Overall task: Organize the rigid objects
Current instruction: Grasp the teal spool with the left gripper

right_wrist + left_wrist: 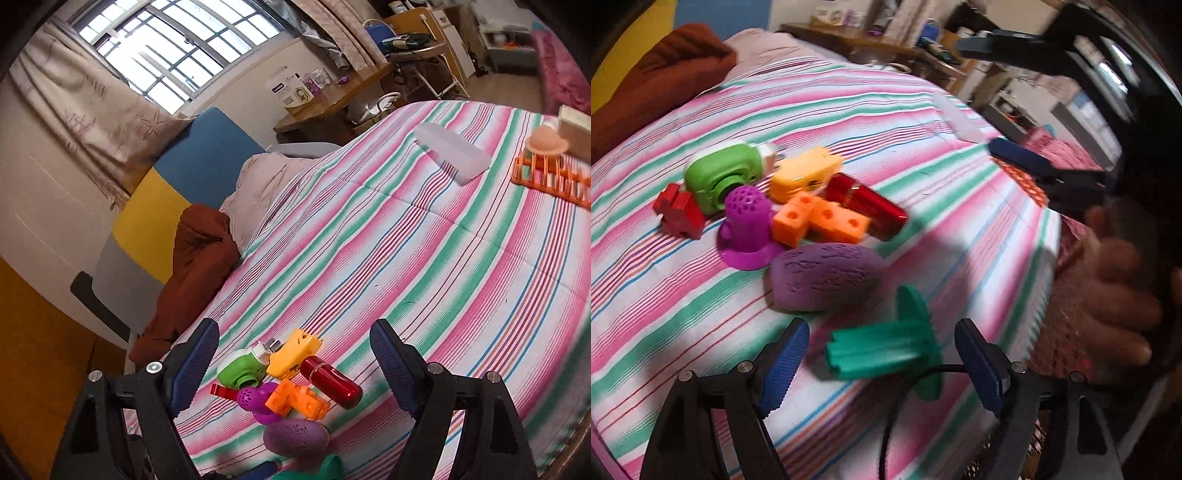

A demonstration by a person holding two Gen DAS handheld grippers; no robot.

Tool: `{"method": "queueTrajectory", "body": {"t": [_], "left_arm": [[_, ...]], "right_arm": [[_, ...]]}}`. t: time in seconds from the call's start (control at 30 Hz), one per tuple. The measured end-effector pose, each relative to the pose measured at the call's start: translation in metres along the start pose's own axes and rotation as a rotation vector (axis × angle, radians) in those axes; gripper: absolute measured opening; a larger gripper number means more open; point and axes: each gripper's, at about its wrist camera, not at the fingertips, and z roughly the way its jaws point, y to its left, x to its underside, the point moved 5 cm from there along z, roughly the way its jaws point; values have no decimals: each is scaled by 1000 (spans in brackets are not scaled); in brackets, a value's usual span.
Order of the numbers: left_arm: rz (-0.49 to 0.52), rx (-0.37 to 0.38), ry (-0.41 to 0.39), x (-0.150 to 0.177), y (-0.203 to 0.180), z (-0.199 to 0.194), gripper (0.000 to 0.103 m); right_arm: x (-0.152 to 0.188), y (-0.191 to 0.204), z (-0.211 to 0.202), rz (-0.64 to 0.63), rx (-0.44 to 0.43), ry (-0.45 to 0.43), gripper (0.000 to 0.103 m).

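Closest to us, our left tool (881,363) is wide open over the bed (942,155). The green toy with the round plate (886,347) lies on its side between the two blue pads. The pads do not touch it. It sits near the bed's close edge, apart from the other toys.

Our right tool (293,363) is wide open too, and it holds nothing. It hangs above the toy pile.

A little farther in lies the purple egg-shaped toy (825,277). Behind it the pile sits close together: the orange block with holes (820,219), the purple cup with holes (748,221), the shiny red tube (866,203), the yellow toy (805,173), the green toy camera (724,177) and the small red piece (679,214).

Far off, near the far edge, stands an orange rack (550,177).

We think we are about to pick up the green toy. Next we should go lower, put the pads on both sides of its ribbed stem, and squeeze gently. The plate may tip, so we should go slowly.
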Motion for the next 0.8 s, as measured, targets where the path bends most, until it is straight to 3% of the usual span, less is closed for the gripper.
{"method": "queueTrajectory", "body": {"t": [0.1,0.33,0.37,0.43,0.6,0.63,0.67,0.8], "left_arm": [[-33,6,37,3,4,11,79],[-41,-7,19,-2,3,14,77],[-41,-5,15,-1,3,13,75],[-29,20,10,1,2,10,60],[10,15,-23,16,8,-6,57],[11,24,-34,19,9,-10,37],[12,18,-53,20,11,-15,34],[-14,-16,-64,26,25,-26,34]], "right_arm": [[0,3,3,-14,5,15,84],[2,2,2,-15,3,26,85],[3,2,4,-18,-3,40,85],[6,4,10,-28,-1,73,85],[11,6,17,-42,8,118,85],[11,6,18,-43,4,127,85],[13,6,20,-45,5,140,85],[14,7,22,-51,9,152,85]]}}
